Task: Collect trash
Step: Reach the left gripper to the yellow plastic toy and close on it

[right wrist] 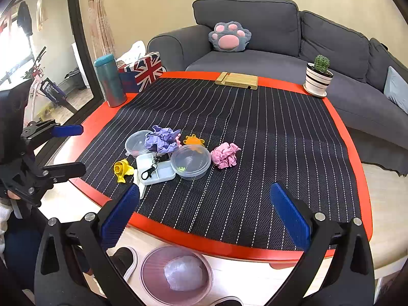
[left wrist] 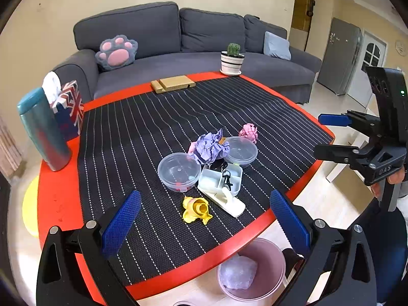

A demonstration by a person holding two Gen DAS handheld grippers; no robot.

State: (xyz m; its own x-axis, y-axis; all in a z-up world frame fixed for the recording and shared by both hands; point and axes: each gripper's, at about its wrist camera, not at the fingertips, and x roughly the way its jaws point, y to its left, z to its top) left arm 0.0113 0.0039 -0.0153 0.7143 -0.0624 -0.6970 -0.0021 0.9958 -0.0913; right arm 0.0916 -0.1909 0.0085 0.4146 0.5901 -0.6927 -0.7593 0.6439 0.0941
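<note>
A crumpled purple paper ball (left wrist: 210,148) (right wrist: 162,140) and a crumpled pink paper ball (left wrist: 248,132) (right wrist: 225,155) lie on the striped mat among small items. A pink waste bin (left wrist: 251,270) (right wrist: 176,275) stands on the floor below the table's near edge, with a pale crumpled wad inside. My left gripper (left wrist: 204,224) is open and empty above the table's near edge. It also shows in the right wrist view (right wrist: 74,150). My right gripper (right wrist: 204,219) is open and empty above the near edge. It also shows in the left wrist view (left wrist: 329,135).
On the mat: two clear round tubs (left wrist: 178,170) (left wrist: 241,150), a white divided tray (left wrist: 220,181) with a key clip, a yellow toy (left wrist: 196,209), an orange toy (right wrist: 193,141). At the table's back: teal flask (left wrist: 43,130), flag tissue box (left wrist: 68,109), wooden stand (left wrist: 173,83), potted cactus (left wrist: 232,60). A grey sofa (left wrist: 178,40) is behind.
</note>
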